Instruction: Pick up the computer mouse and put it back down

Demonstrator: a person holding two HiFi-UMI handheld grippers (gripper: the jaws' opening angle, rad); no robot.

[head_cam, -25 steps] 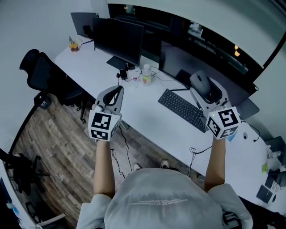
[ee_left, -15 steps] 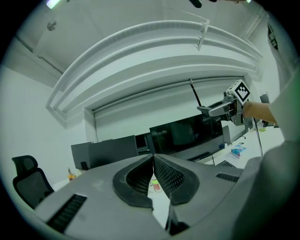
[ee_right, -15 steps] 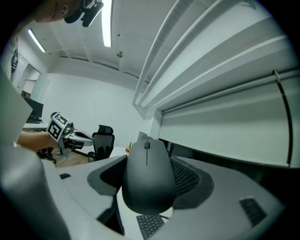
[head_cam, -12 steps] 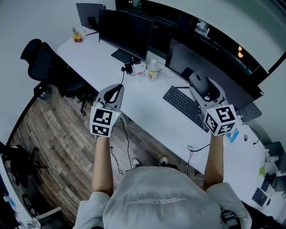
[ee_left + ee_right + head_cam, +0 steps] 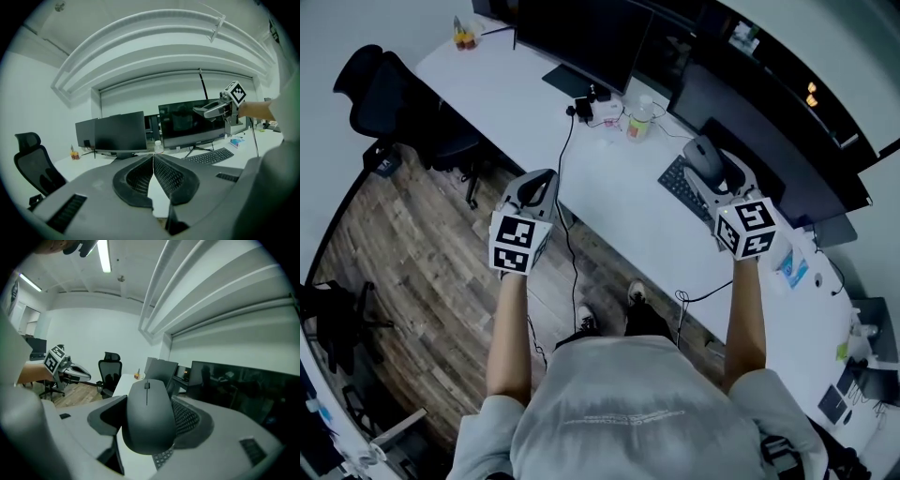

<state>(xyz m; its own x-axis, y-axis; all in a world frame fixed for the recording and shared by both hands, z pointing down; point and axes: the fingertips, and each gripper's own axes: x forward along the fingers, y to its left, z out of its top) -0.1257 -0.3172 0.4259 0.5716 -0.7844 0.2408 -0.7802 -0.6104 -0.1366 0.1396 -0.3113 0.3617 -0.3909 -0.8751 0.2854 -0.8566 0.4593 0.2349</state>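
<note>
A dark grey computer mouse sits between the jaws of my right gripper, which is shut on it. In the head view the mouse is held in the air over the keyboard, in the right gripper. My left gripper hangs over the near edge of the white desk, at the left. Its jaws meet at the tips with nothing between them in the left gripper view.
On the desk stand dark monitors, a small bottle and a white adapter with a cable. A black office chair stands at the left on the wood floor. A blue packet lies at the right.
The head view has tilted, so the desk has slid up the frame. The right gripper has kept its hold on the mouse and has moved up and left. The left gripper has held its place.
</note>
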